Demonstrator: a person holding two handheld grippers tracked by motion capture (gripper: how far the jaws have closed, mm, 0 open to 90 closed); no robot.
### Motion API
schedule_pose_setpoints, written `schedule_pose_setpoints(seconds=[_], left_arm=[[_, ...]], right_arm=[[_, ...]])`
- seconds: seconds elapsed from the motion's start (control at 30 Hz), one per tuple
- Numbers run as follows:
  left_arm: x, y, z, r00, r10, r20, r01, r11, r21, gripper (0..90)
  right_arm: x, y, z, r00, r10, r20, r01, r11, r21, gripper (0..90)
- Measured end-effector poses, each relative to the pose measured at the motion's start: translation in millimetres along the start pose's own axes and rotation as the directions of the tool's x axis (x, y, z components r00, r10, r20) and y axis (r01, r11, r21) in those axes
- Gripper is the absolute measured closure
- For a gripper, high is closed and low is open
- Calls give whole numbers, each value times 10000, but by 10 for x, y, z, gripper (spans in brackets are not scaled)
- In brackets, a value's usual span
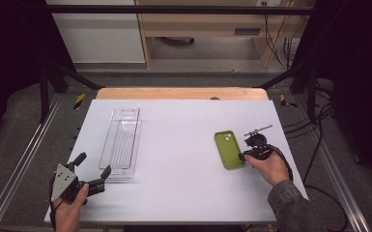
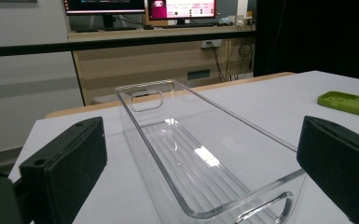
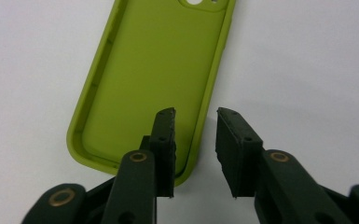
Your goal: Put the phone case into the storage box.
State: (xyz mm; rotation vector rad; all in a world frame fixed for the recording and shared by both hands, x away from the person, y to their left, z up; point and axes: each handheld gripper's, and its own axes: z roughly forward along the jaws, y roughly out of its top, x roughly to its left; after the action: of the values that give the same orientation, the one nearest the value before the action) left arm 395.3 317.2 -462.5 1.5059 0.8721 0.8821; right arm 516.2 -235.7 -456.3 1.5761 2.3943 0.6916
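- Your right gripper (image 3: 195, 149) was down at the near right corner of the green phone case (image 3: 151, 79), jaws straddling its side wall: one pad inside the case, the other outside on the table.
- Jaws were narrow but a gap showed betw. the outer pad and the wall (not clamped, as far as the right gripper view showed).
- Case lay open side up, camera cutout at the far end, on the white table (image 1: 183, 145), right of centre.
- Your left gripper (image 1: 91, 170) sat at the near left corner, jaws wide apart, nothing in them.
- It faced the near end of the clear plastic bin (image 2: 200, 154), w/ neither pad touching it.
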Motion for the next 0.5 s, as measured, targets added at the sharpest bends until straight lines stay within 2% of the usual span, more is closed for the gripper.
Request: schedule_pose_setpoints(seconds=[0.17, 0.5], left_arm=[[1, -1, 0, 10000, -21, -27, 21, 10000, 16, 15], [0, -1, 0, 10000, -12, -17, 12, 10000, 18, 15]], right_arm=[[-18, -3, 10, 9999, 118, -57, -117, 9999, 76, 746], [-10, 3, 18, 9994, 335, -108, -330, 9988, 370, 789]])
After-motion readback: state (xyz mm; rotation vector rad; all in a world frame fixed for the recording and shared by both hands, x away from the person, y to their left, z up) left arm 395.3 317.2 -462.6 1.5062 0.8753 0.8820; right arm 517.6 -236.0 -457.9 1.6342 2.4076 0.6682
